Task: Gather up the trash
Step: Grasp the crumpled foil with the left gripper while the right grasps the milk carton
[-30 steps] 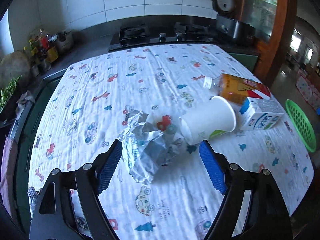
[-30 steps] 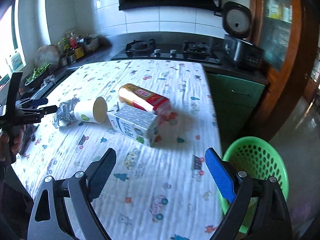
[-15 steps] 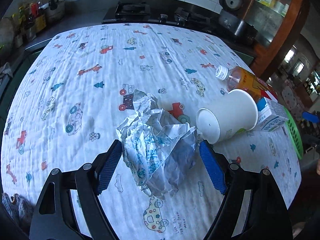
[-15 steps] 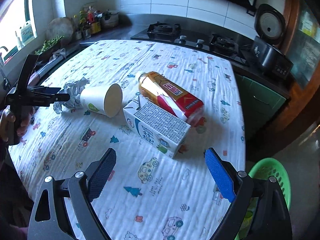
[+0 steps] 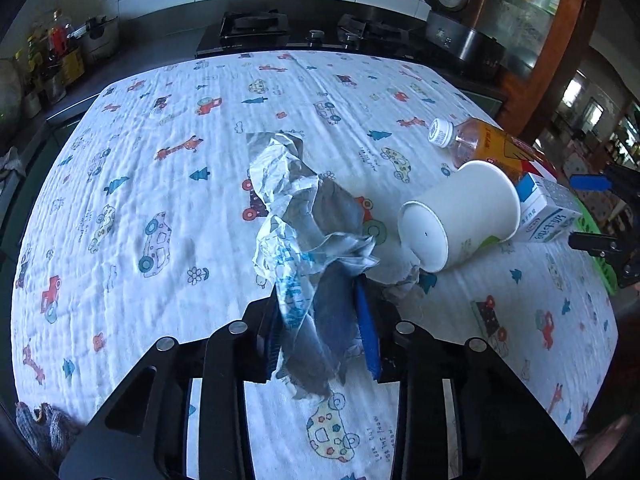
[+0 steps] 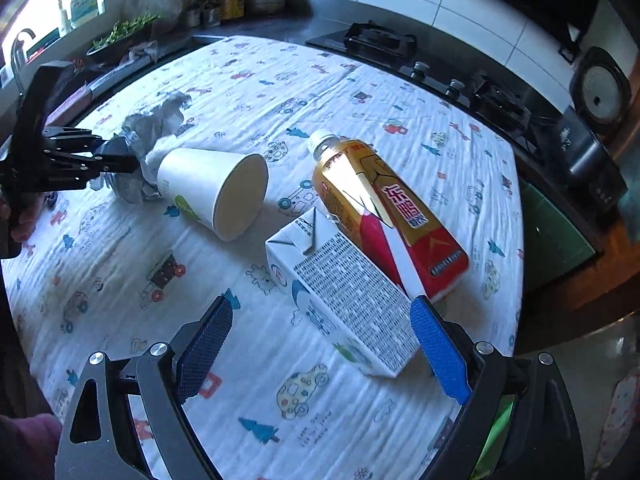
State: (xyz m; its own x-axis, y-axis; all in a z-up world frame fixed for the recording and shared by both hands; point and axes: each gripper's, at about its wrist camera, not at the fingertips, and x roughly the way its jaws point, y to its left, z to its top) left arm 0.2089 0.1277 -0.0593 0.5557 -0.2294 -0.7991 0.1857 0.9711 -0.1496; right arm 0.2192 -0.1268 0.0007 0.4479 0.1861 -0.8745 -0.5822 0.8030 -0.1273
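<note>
Pinching the crumpled foil wrapper [image 5: 316,240] on the tablecloth [image 5: 160,160], the left gripper [image 5: 322,336] is needing a straight lift clear of the paper cup [image 5: 460,220]; the right gripper [image 6: 320,344] is hovering spread beside the carton [image 6: 344,300].

Your left view close over the wrapper [image 5: 308,232], right view low over the carton [image 6: 344,300], both facing the stove [image 5: 256,26], sharing the tabletop [image 6: 280,80] and cup [image 5: 460,220].
</note>
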